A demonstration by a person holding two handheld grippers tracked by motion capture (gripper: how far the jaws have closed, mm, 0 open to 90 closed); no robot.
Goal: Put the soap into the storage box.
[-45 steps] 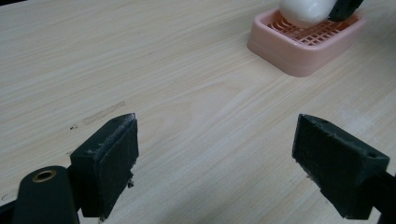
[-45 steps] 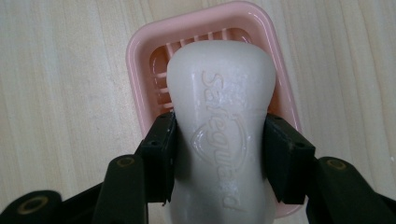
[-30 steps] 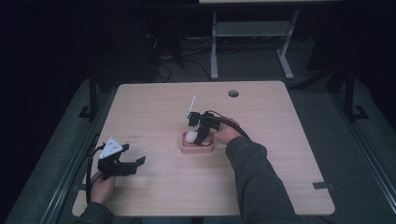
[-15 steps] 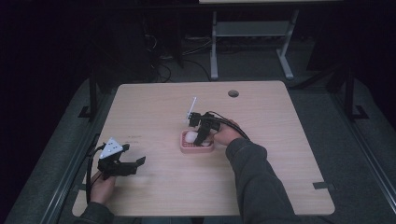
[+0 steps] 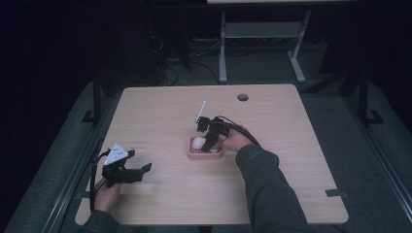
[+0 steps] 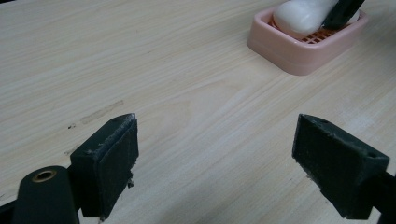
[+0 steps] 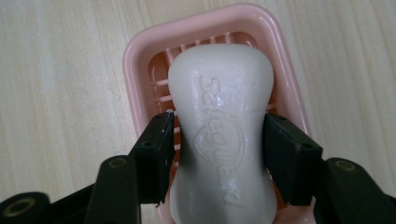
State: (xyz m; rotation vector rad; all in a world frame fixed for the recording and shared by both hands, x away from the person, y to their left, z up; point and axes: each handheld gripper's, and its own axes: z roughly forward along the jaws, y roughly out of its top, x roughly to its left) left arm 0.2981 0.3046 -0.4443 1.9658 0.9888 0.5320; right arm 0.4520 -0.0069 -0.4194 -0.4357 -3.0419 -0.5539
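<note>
Clamping the white soap bar (image 7: pixel 223 140) in its pink dish (image 7: pixel 140 56), the right tongs (image 7: pixel 217 149) grip; left tongs (image 6: pixel 229 163) gape wide.

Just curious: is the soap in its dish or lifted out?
In. The soap lies in the pink dish, with the right gripper jaws at its sides.

In the right gripper view the near end of the white soap bar (image 7: pixel 222 135) and the pink soap dish (image 7: pixel 140 56) run off the bottom edge, and the black tongs (image 7: pixel 217 156) hide the bar's narrowed sides.
</note>
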